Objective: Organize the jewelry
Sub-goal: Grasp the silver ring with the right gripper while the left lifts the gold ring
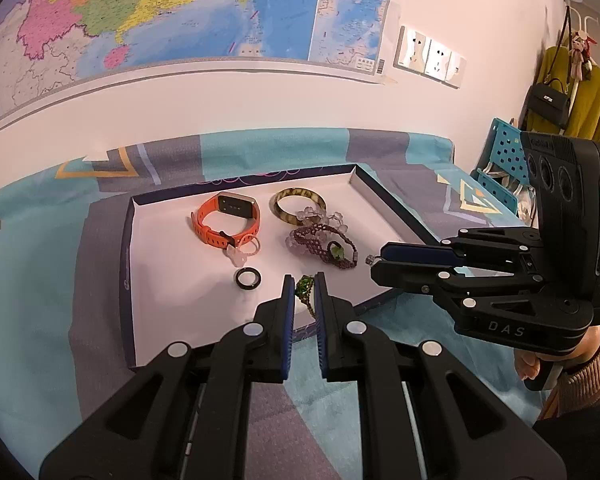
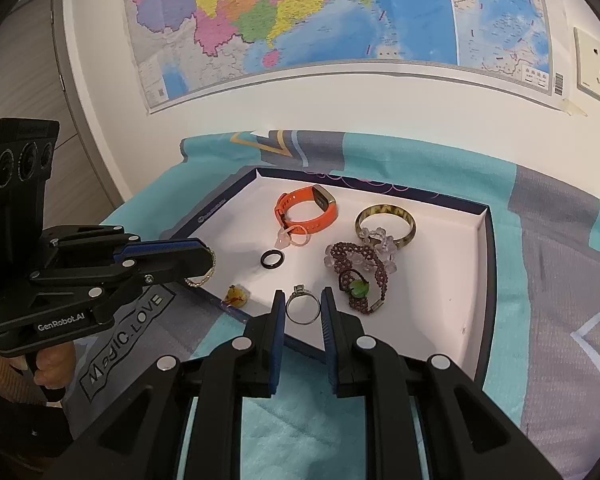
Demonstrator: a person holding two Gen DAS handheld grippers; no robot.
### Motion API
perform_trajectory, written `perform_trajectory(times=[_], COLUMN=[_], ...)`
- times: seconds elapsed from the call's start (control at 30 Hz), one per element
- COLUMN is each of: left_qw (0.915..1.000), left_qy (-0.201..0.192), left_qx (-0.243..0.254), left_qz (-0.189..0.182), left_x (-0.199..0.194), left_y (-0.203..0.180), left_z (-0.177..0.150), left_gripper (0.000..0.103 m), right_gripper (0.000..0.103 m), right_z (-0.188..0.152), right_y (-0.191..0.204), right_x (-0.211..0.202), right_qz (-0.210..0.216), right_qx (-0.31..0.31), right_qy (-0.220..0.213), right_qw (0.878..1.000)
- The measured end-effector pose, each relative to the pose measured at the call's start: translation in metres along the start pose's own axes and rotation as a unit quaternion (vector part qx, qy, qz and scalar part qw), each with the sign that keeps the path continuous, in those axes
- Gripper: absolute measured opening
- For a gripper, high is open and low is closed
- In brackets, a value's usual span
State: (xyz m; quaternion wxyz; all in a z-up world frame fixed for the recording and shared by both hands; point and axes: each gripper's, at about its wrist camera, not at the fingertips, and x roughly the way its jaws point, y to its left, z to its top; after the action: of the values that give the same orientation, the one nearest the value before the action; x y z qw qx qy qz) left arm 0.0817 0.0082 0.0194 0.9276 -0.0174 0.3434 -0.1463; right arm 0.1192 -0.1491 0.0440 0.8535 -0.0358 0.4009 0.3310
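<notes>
Now the left gripper [image 1: 304,286] is seen pinching a thin gold chain with a green-and-yellow pendant [image 1: 303,289] over the near edge of the shallow white-lined box lid [image 2: 482,264], while a silver ring [image 2: 302,309] is clamped between the jaws of the right gripper [image 2: 302,303]. Each piece would best be lowered onto bare white lining, well apart from the tangled purple beaded bracelet [image 2: 354,266], before being released.

Bare tray floor [image 2: 432,320] right of woven bracelet [image 2: 356,276]
</notes>
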Motion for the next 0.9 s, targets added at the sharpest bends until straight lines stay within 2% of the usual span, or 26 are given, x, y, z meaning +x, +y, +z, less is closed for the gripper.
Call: perform_trajectory(times=[0.9], left_qw=[0.9999], left_qy=[0.009], left_qx=[-0.004], left_qz=[0.005], left_x=[0.019], left_y=[0.004], left_z=[0.006], left_gripper=[0.01], right_gripper=[0.016], right_z=[0.006], right_y=[-0.007], right_x=[0.013], right_qz=[-0.005], right_qx=[0.003], right_qy=[0.009], right_qw=[1.0])
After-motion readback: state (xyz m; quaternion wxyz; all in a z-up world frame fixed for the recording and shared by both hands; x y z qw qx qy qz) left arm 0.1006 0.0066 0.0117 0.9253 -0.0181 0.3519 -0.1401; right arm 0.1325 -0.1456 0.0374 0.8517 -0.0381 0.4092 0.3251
